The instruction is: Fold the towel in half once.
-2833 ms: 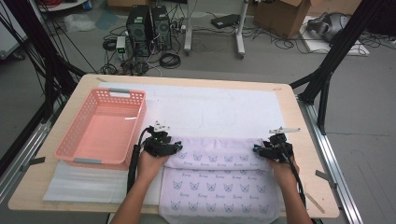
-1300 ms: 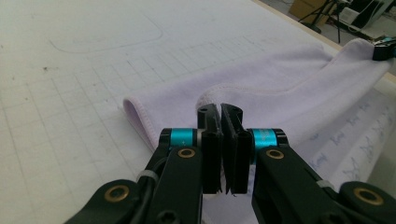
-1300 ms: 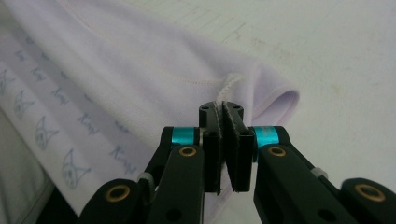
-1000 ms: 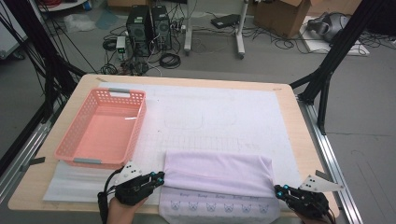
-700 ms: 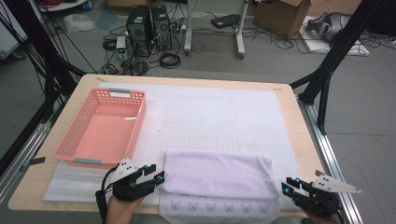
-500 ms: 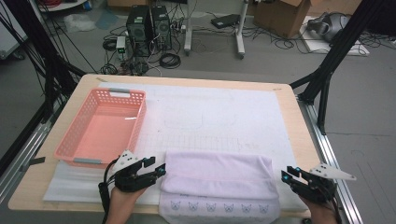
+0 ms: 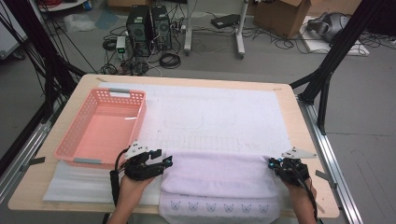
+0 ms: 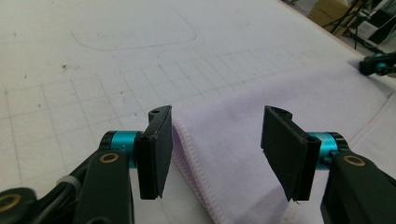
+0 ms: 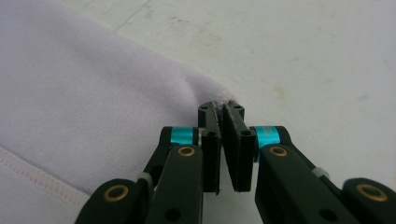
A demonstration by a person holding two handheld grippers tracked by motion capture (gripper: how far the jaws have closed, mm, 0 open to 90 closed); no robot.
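towel [image 7: 219, 184]: pale lilac, folded over, lies at near edge of tabletop [image 7: 306, 116]; cat-print strip hangs toward person.
left claw [image 7: 164, 162]: at towel's left edge, jaws spread wide, nothing pinched; left gripper view has the stitched hem [image 8: 196, 161] lying flat betw. them, pads off the cloth.
right claw [image 7: 272, 163]: at towel's far right corner, pressed together on it; in right gripper view a bit of hem pokes out above the pads [image 9: 232, 140]. Jaws have just been closing.
mat [image 7: 219, 116]: white grid sheet under towel, covers mid tabletop.
basket [image 7: 65, 150]: pink, far left, just beyond left claw, apart from towel.
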